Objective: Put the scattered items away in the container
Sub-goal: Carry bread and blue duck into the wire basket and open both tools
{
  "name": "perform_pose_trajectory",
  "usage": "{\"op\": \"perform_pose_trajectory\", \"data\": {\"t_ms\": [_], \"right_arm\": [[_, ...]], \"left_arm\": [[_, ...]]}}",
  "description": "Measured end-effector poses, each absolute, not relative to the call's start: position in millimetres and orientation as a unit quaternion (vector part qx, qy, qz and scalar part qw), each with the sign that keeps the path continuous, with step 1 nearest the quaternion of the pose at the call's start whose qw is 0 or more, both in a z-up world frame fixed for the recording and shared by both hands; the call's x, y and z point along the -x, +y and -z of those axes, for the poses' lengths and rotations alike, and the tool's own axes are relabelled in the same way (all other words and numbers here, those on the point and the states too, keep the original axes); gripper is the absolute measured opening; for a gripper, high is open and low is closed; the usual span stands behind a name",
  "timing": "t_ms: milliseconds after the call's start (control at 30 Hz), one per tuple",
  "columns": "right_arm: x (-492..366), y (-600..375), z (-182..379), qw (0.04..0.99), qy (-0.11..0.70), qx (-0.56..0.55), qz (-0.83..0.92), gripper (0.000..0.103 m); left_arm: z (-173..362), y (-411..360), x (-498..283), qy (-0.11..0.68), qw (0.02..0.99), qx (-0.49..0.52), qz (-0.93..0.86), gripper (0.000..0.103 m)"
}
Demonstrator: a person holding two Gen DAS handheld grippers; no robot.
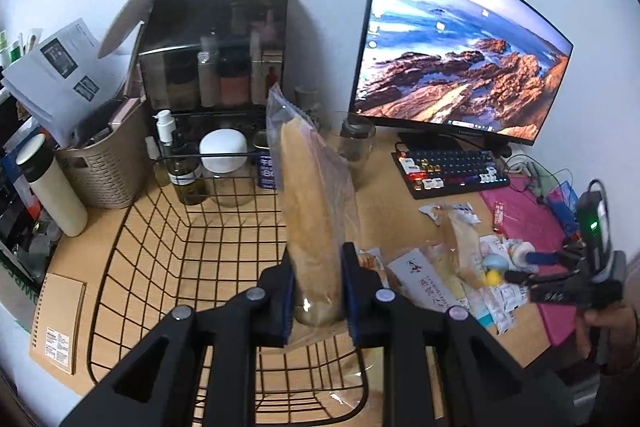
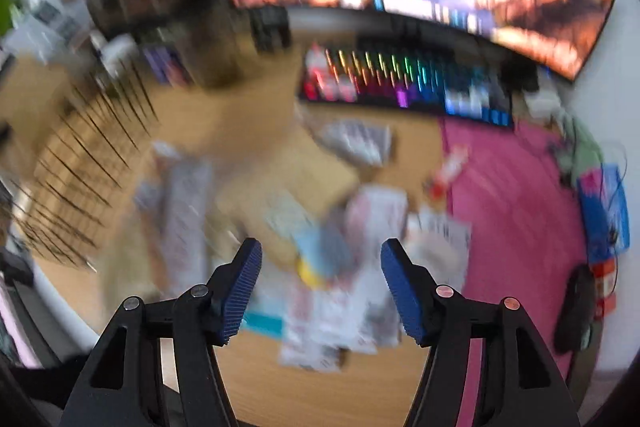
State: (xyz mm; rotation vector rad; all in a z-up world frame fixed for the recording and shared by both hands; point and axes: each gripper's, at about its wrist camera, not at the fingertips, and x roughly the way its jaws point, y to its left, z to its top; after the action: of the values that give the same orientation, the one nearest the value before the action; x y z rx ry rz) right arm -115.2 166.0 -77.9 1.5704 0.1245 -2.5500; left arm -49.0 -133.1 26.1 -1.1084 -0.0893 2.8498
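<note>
My left gripper [image 1: 317,291] is shut on a clear bag of yellowish bread [image 1: 316,211] and holds it upright over the right rim of the black wire basket [image 1: 168,251]. A pile of snack packets and wrappers [image 1: 460,275] lies on the desk right of the basket. My right gripper [image 2: 320,287] is open and empty, above the same pile of packets [image 2: 340,267]; that view is blurred by motion. The right gripper also shows in the left wrist view [image 1: 516,273] at the far right, over the packets.
A monitor [image 1: 460,59] and a lit keyboard [image 1: 452,167] stand at the back right, with a pink mat [image 1: 532,227] in front. Bottles, a glass jar [image 1: 356,143], a dark organiser [image 1: 216,47], a woven bin [image 1: 104,163], a white flask [image 1: 56,187] and a notebook [image 1: 58,323] surround the basket.
</note>
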Motion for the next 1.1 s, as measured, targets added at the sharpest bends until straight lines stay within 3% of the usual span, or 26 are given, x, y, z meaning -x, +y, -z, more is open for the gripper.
{"op": "perform_pose_trajectory", "data": {"t_ms": [200, 367, 500, 833, 1100], "right_arm": [[129, 168, 102, 0.089, 0.043, -0.530, 0.842, 0.063], [142, 167, 118, 0.089, 0.043, -0.552, 0.828, 0.045], [141, 166, 116, 0.085, 0.048, -0.549, 0.830, 0.043], [120, 143, 43, 0.099, 0.053, -0.478, 0.871, 0.043], [108, 33, -26, 0.216, 0.081, -0.397, 0.889, 0.043]], "left_arm": [[-23, -124, 52, -0.024, 0.039, 0.371, -0.928, 0.021], [-26, -124, 51, -0.018, 0.028, 0.371, -0.928, 0.021], [-27, -126, 51, -0.019, 0.026, 0.370, -0.929, 0.021], [-39, -140, 37, -0.027, 0.022, 0.351, -0.936, 0.021], [-51, -174, 15, -0.040, -0.012, 0.334, -0.942, 0.021]]}}
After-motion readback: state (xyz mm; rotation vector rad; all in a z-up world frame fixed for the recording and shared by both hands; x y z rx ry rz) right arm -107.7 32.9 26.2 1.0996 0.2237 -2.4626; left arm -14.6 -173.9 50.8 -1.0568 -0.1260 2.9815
